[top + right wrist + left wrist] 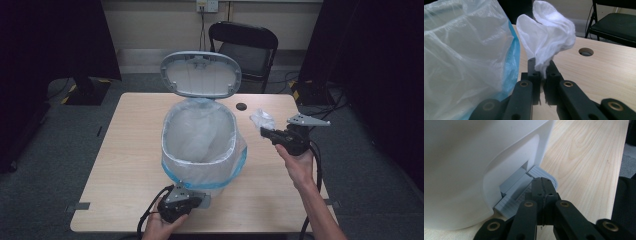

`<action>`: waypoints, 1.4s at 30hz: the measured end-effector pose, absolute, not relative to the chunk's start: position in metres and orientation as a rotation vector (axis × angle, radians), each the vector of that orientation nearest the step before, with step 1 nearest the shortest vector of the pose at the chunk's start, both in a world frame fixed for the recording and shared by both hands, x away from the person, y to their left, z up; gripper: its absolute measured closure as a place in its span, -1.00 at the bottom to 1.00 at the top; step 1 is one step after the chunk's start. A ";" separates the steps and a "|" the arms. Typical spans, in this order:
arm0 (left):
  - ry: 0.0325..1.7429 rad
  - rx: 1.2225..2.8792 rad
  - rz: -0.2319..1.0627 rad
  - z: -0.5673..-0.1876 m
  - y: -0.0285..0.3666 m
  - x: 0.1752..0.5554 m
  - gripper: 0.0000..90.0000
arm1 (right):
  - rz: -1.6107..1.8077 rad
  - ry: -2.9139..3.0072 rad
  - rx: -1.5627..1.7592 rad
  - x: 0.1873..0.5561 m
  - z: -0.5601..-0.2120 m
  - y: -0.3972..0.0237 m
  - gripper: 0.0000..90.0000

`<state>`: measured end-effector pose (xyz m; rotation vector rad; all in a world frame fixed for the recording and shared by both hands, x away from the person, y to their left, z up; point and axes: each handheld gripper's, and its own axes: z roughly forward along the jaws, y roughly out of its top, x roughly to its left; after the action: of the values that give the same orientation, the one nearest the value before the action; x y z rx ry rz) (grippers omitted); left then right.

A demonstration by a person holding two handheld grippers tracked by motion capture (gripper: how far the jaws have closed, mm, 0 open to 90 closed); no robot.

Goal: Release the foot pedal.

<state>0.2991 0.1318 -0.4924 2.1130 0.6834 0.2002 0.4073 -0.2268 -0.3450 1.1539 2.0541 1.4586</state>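
- Tissue (549,32) wad is pinched in the right tongs (268,133), up off the bench (130,150), just beside the bin (200,165). Not dropped in yet, I'd say.
- Left tongs (543,188) are closed together, pressing the pedal (524,192).
- Lid (201,74) is up, liner bag (461,55) open. Rim's between, otherwise clear.

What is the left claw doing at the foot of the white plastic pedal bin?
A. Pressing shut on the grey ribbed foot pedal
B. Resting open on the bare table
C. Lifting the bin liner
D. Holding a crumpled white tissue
A: in the left gripper view the left claw, its jaws together, sits on the grey ribbed foot pedal of the white plastic pedal bin, whose grey oval lid stands open.
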 end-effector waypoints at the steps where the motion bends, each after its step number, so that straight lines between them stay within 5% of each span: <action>1: 0.684 2.113 0.200 -0.492 0.132 0.299 1.00 | 1.466 2.052 1.148 0.406 -0.343 -0.227 0.91; 42: 0.691 2.109 0.197 -0.493 0.133 0.299 1.00 | 1.648 2.114 0.840 0.361 -0.276 -0.189 0.91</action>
<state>0.2986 0.1326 -0.4928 2.1094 0.6915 0.1972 0.3611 -0.1887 -0.2760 0.8404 2.1135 1.6480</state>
